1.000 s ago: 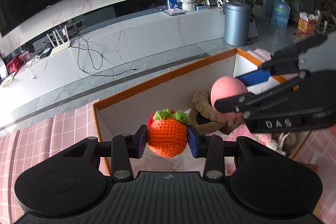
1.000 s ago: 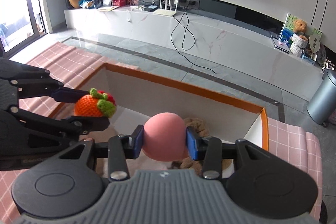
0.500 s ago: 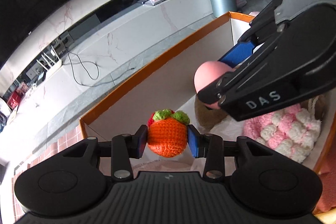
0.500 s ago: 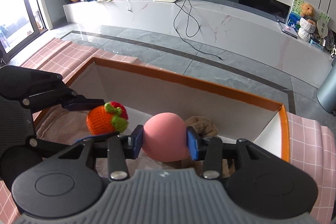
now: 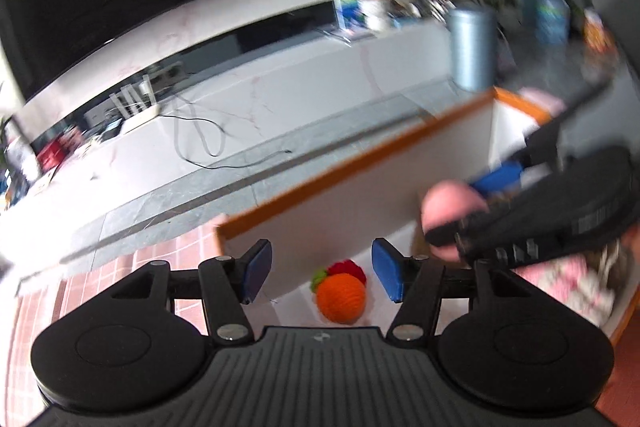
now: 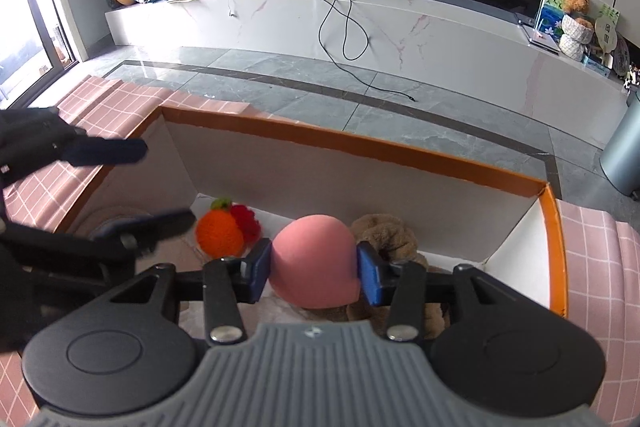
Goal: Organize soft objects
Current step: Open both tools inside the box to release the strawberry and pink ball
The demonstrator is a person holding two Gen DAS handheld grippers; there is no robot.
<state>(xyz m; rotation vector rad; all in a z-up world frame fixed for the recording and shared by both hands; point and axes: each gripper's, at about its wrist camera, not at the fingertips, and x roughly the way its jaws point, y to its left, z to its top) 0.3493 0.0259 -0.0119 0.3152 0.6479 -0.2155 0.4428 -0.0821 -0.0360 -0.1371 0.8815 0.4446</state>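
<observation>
Pink checked cloth surrounds the orange-rimmed box (image 6: 400, 151). Left claw (image 5: 320, 275) is opening, released; its crocheted orange (image 5: 341, 297) lies below in the box. Right claw (image 6: 314, 267), easing apart, still clasps the pink ball (image 6: 314, 261) above a brown plush (image 6: 386, 231) for dropping. Left view blurred; box floor partly hidden.

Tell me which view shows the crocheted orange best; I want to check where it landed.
The right wrist view: sharp, showing the crocheted orange lying inside the box beside the pink ball. The left wrist view shows it too, but blurred.
</observation>
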